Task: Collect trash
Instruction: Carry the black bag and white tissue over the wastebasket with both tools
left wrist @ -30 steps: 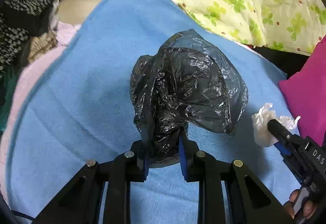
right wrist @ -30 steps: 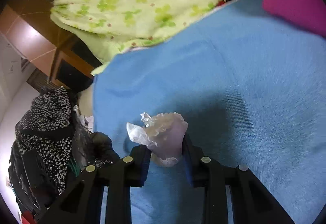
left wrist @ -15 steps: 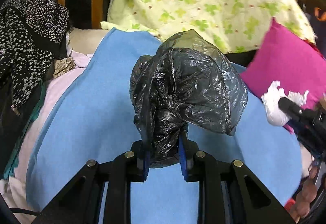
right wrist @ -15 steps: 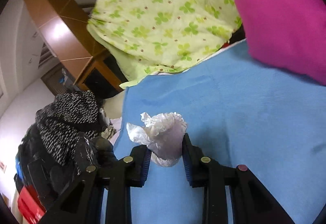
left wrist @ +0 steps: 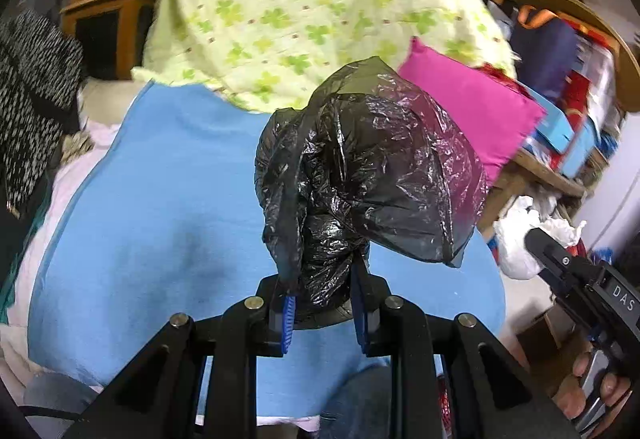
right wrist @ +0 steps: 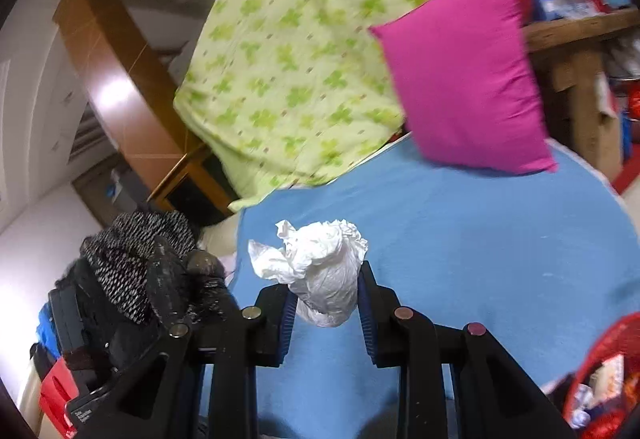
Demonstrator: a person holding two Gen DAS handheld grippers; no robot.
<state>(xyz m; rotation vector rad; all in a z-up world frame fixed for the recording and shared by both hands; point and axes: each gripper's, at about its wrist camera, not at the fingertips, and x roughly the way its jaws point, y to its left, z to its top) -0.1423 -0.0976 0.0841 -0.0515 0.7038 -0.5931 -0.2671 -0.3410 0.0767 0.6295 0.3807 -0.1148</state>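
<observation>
My left gripper (left wrist: 324,305) is shut on the bunched neck of a crinkled black plastic trash bag (left wrist: 372,175), which billows above the fingers over a blue bedsheet (left wrist: 160,207). My right gripper (right wrist: 326,305) is shut on a crumpled white tissue wad (right wrist: 320,271), held up above the same blue sheet (right wrist: 460,239). In the left wrist view the right gripper (left wrist: 532,239) sits at the far right with the white wad (left wrist: 516,235) in its tip, to the right of and apart from the bag. The bag also shows in the right wrist view (right wrist: 180,287) at the left.
A pink pillow (right wrist: 460,75) and a green clover-print quilt (right wrist: 288,59) lie at the head of the bed. A black speckled garment (left wrist: 28,87) hangs left. A wooden shelf with boxes (left wrist: 572,119) stands right. A red mesh basket (right wrist: 604,379) is at the lower right.
Both grippers have lifted and pulled back from the bed, keeping their holds. The room beyond the bed edge has come into view. The tissue stays to the right of the bag.
</observation>
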